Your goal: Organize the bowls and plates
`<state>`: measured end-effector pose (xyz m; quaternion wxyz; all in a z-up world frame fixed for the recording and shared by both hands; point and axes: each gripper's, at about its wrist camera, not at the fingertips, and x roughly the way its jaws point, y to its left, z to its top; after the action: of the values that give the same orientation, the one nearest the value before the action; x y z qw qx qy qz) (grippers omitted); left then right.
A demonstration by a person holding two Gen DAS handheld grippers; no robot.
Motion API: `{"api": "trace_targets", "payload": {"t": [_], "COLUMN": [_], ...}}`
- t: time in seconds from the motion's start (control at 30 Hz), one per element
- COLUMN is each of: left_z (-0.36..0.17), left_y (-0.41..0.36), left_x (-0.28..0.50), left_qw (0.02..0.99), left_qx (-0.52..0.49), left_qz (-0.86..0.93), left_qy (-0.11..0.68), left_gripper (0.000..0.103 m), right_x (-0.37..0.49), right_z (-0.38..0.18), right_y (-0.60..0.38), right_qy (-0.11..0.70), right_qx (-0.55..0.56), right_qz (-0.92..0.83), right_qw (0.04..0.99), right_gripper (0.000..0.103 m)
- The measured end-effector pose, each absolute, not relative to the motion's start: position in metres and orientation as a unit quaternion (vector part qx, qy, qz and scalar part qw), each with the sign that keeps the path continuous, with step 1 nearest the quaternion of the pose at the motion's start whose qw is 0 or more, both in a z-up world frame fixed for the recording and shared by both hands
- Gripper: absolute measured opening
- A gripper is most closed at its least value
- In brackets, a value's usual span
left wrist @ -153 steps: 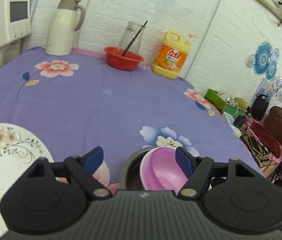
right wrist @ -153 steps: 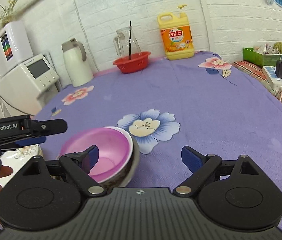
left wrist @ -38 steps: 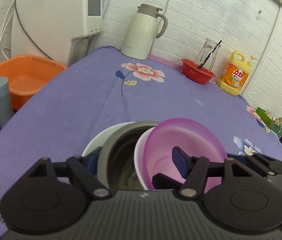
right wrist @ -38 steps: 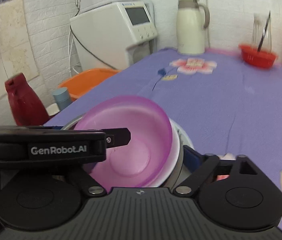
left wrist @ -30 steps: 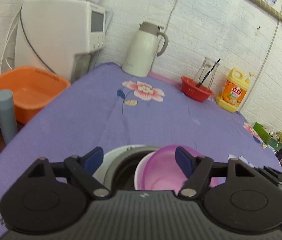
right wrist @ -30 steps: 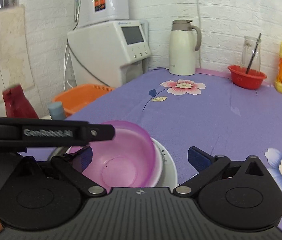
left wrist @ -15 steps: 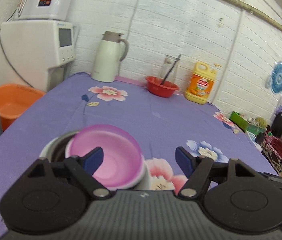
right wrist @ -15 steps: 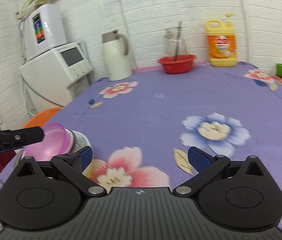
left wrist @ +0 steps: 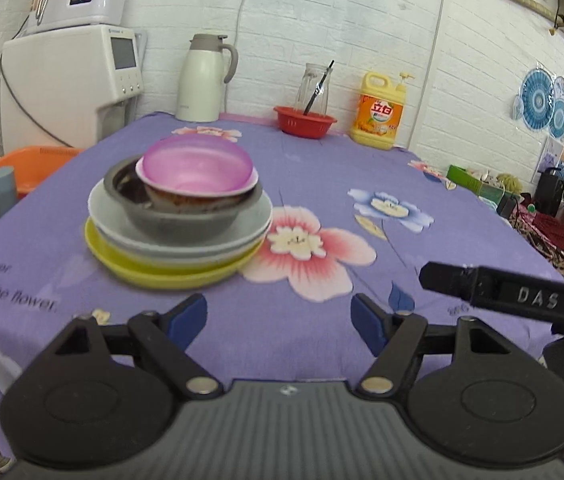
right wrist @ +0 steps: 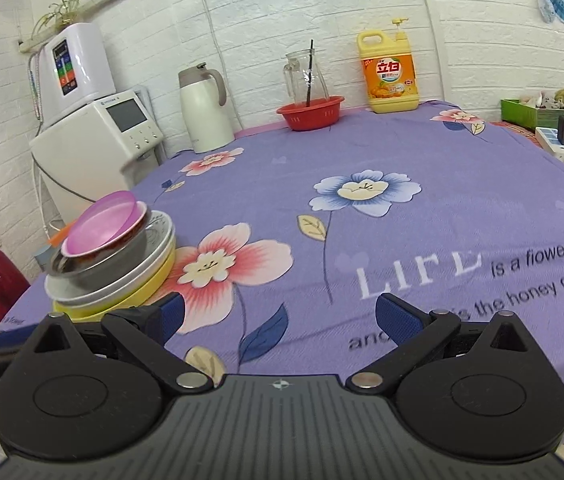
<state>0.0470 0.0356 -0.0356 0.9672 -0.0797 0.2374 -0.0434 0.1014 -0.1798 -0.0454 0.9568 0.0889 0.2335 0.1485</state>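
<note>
Purple floral table point(left wrist: 362, 168), white brick wall behind. Centre-left of frame: pink bowl point(left wrist: 196, 166) nested in steel bowl point(left wrist: 178, 222), on plates, largest lowest for stability. Both my jaws open, empty.

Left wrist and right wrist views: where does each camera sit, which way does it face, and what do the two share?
Left wrist: sits on the left gripper, looking along its open, empty fingers at the stack of dishes straight ahead; the other gripper's black arm enters at right.
Right wrist: sits on the right gripper, fingers open and empty, facing the purple tablecloth; the stack lies at left.
Shared: stack, white kettle, red basket, yellow detergent bottle.
</note>
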Motion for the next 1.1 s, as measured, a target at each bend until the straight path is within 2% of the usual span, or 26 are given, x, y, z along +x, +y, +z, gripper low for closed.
{"api": "trace_targets", "payload": {"t": [0.57, 1.1], "left_z": [-0.041, -0.037], "left_y": [0.053, 0.058], "left_x": [0.017, 0.012], "left_qw": [0.979, 0.981], "left_qx": [-0.044, -0.068], "left_qz": [0.05, 0.016], "left_qy": [0.194, 0.179], "left_gripper": [0.072, 0.072], "right_x": [0.056, 0.051], "right_z": [-0.056, -0.058], "right_y": [-0.151, -0.145], "right_qy": [0.205, 0.208], "right_qx": [0.023, 0.017], "right_qz": [0.161, 0.172], "right_qw": [0.965, 0.963], "right_gripper": [0.103, 0.103]}}
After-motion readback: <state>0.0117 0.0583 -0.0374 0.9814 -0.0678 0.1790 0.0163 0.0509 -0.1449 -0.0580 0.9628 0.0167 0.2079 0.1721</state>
